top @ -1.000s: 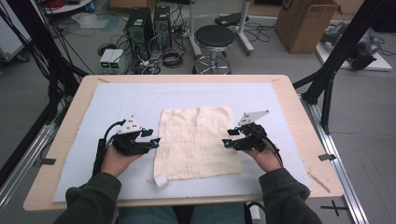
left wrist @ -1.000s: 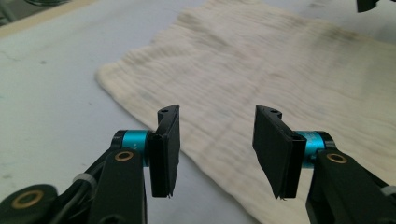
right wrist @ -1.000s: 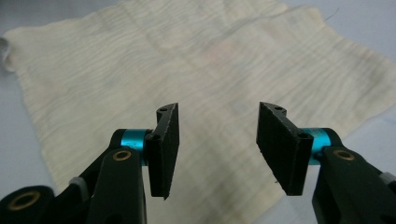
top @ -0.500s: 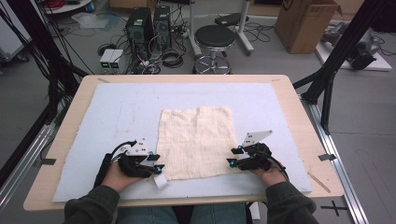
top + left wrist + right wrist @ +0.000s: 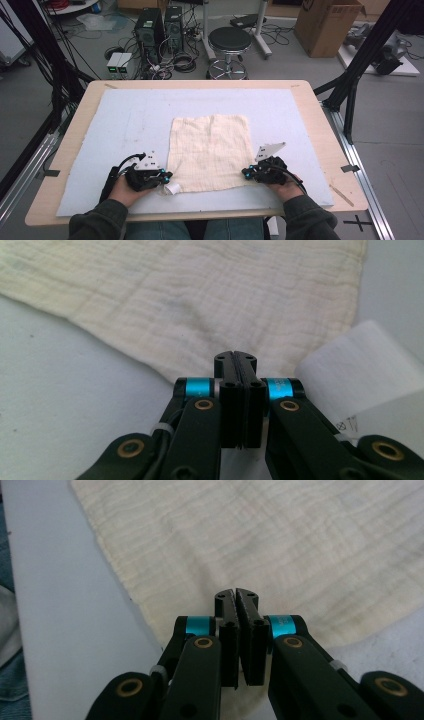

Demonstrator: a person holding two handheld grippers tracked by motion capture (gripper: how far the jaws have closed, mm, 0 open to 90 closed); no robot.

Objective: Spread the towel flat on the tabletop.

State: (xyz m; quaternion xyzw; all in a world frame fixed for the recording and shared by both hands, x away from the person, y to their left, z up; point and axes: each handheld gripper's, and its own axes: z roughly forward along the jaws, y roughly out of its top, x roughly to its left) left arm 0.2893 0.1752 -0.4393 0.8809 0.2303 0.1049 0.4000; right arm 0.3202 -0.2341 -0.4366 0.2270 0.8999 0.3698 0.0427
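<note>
A cream cloth [image 5: 210, 150] lies flat on the pale blue mat [image 5: 125, 115]. My left gripper [image 5: 167, 176] is at its near left corner, beside a white label [image 5: 174, 189] that sticks out there. In the left gripper view the jaws [image 5: 235, 356] have just been closing and now meet on the edge of the cloth [image 5: 200, 300], next to the label [image 5: 360, 370]. My right gripper [image 5: 246, 174] is at the near right corner. Its jaws [image 5: 236, 594] have also just been closing and pinch the cloth [image 5: 300, 545] close to its edge.
The mat covers most of a wooden table [image 5: 65, 150]. Beyond the far edge, on the floor, are a black stool [image 5: 230, 40], computer cases [image 5: 160, 25] with cables and a cardboard box [image 5: 325, 25]. Black frame posts stand at both sides.
Both grippers moved from the cloth's side edges toward the person, down to its near corners. Both pairs of jaws went from partly open to closed.
</note>
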